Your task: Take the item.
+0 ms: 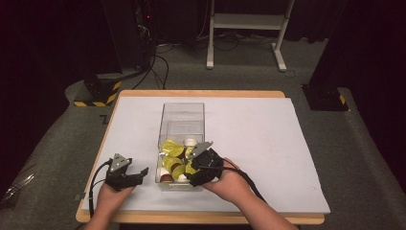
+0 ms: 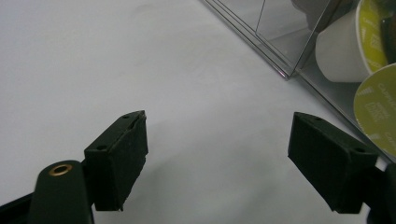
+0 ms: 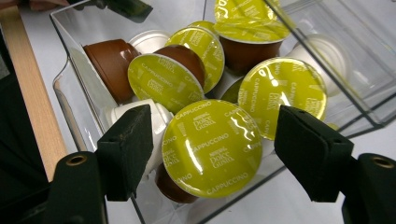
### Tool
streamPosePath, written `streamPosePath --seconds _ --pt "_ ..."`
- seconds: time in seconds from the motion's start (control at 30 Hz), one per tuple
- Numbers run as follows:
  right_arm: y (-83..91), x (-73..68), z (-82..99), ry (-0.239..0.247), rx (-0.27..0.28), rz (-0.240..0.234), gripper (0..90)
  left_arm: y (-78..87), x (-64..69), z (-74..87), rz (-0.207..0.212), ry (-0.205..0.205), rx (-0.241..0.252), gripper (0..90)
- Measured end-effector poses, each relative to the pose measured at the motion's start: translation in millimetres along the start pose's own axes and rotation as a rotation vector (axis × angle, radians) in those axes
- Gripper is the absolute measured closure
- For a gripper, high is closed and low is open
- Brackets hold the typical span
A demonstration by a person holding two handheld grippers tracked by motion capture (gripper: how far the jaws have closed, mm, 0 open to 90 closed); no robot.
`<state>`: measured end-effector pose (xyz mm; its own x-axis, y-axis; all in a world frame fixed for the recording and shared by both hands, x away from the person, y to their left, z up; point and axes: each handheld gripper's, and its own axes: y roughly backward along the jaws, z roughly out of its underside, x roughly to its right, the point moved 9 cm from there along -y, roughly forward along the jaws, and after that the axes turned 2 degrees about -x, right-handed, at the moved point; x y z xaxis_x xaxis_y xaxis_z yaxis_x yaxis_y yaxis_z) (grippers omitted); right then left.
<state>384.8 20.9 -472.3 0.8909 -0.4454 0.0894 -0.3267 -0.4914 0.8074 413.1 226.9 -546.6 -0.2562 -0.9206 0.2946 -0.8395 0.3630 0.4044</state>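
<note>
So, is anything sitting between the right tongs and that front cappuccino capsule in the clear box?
Nothing visible. In the right gripper view the right tongs are open with the capsule framed between the jaws. The clear box has an open top. Neighbouring capsules crowd behind it, and the box's near wall runs close by the left jaw.

Both tools are matte black. The left gripper (image 1: 136, 173) carries a grey three-cornered plate on top, and a black cable trails back from it; the right gripper (image 1: 194, 165) has the same grey plate and its own black cable. Each jaw ends in a blocky black pad (image 3: 128, 151) — a brass-ringed hole (image 2: 60, 169) sits just behind it. The forearms are bare — no sleeves.
</note>
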Motion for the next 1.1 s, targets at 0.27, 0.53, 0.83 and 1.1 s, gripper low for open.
streamPosePath --seconds 0.27,0.53,0.83,1.1 --pt "-5.1 -3.3 2.4 0.065 -0.042 0.009 29.4 -0.4 0.9 0.7 -0.002 0.003 -0.002 20.2" --pt "-8.4 -1.0 3.2 0.125 -0.071 0.03 31.9 -0.2 1.2 1.0 0.001 0.003 -0.003 20.2" --pt "-10.4 0.9 2.9 0.138 -0.084 0.025 34.7 -0.5 1.2 1.5 0.0 0.003 -0.009 20.2" --pt "-11.7 1.3 3.1 0.131 -0.084 0.033 37.0 -0.5 1.3 1.6 0.001 0.004 -0.01 20.3"
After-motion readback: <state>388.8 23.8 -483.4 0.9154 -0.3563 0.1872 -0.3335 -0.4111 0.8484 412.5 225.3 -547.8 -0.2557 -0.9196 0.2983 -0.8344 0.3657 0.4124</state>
